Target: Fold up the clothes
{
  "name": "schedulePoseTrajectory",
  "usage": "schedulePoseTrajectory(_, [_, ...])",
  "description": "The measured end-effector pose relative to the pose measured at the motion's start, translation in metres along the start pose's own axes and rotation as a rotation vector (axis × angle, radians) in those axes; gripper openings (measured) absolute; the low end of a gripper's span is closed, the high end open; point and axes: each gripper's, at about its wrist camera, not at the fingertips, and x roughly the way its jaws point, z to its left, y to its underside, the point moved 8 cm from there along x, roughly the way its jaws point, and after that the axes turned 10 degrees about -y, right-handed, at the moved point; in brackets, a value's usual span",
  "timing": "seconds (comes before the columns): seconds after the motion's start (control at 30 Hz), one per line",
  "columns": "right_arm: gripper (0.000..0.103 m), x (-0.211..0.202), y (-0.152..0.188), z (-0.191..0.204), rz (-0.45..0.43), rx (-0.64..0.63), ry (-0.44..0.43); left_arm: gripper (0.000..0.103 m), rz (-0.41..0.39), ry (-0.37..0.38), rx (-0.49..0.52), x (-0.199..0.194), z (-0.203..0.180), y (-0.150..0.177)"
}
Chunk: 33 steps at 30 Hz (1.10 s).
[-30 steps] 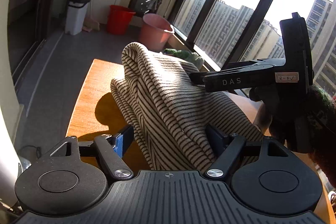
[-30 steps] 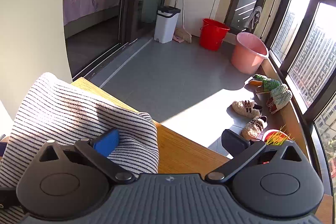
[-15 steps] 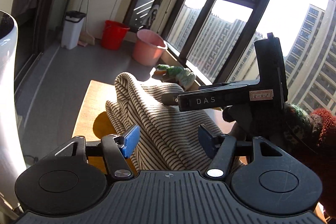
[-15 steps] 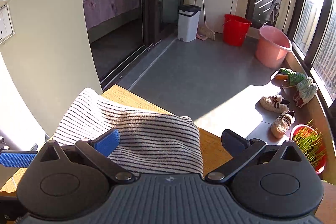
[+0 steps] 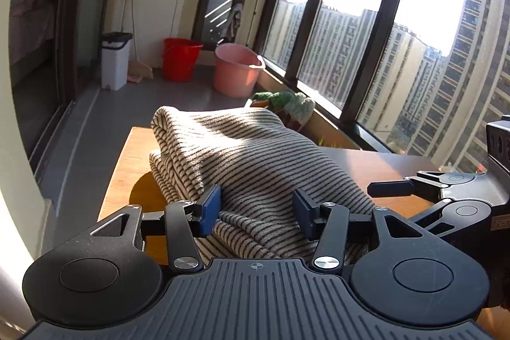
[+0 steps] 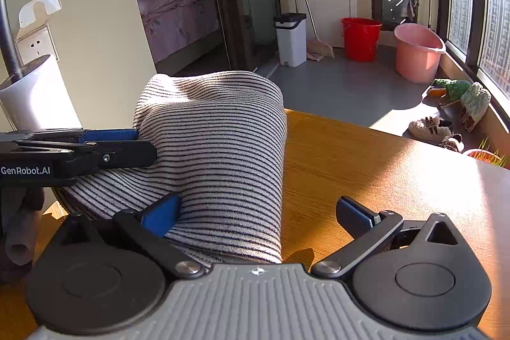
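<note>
A cream garment with dark stripes [image 5: 255, 155] lies folded in thick layers on the wooden table [image 5: 134, 168]. My left gripper [image 5: 256, 209] straddles its near end. The jaws are closing, the cloth bulges up between the blue pads [image 5: 210, 209], and I see no firm pinch. In the right wrist view the garment [image 6: 220, 155] fills the left half, and the left gripper [image 6: 140, 144] touches its left edge. My right gripper [image 6: 258, 214] is wide open, its left finger on the cloth and its right finger over the bare table [image 6: 366, 155]. From the left wrist camera, the right gripper [image 5: 395, 190] sits low at the right, beside the garment.
A white cylinder [image 6: 38, 97] stands at the table's left end. On the grey floor beyond are a white bin [image 5: 114, 59], a red bucket [image 5: 181, 62], a pink bucket [image 5: 236, 72] and several slippers [image 6: 459, 97]. Tall windows run along the right.
My left jaws have narrowed around the cloth. The right gripper has dropped from above the garment to its right side. The raised fold now lies flatter on the pile.
</note>
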Motion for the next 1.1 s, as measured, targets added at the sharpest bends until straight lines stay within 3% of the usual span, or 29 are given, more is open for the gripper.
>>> schedulePoseTrajectory(0.17, [0.103, -0.021, 0.011, -0.008, -0.075, 0.134, -0.039, 0.057, -0.060, -0.048, -0.046, -0.020, -0.001, -0.002])
schedulePoseTrajectory(0.3, [0.103, -0.054, 0.032, -0.005, -0.091, 0.153, -0.027, 0.094, -0.097, -0.156, -0.078, -0.060, -0.003, 0.011])
schedulePoseTrajectory(0.43, [0.103, -0.067, 0.059, 0.007, -0.025, 0.155, -0.055, 0.103, 0.011, -0.227, -0.168, -0.081, -0.010, 0.050])
schedulePoseTrajectory(0.53, [0.103, -0.073, 0.075, 0.016, -0.005, 0.117, -0.015, 0.103, 0.109, -0.264, -0.215, -0.090, -0.018, 0.081])
schedulePoseTrajectory(0.63, [0.103, -0.081, 0.082, 0.020, -0.023, 0.133, 0.008, 0.103, 0.105, -0.335, -0.170, -0.102, -0.027, 0.094])
schedulePoseTrajectory(0.83, [0.103, -0.105, 0.096, 0.015, -0.083, 0.213, 0.027, 0.103, 0.106, -0.370, -0.162, -0.113, -0.030, 0.104])
schedulePoseTrajectory(1.1, [0.103, -0.100, 0.108, 0.038, 0.034, 0.029, 0.183, 0.103, 0.154, -0.451, -0.060, -0.105, -0.042, 0.108])
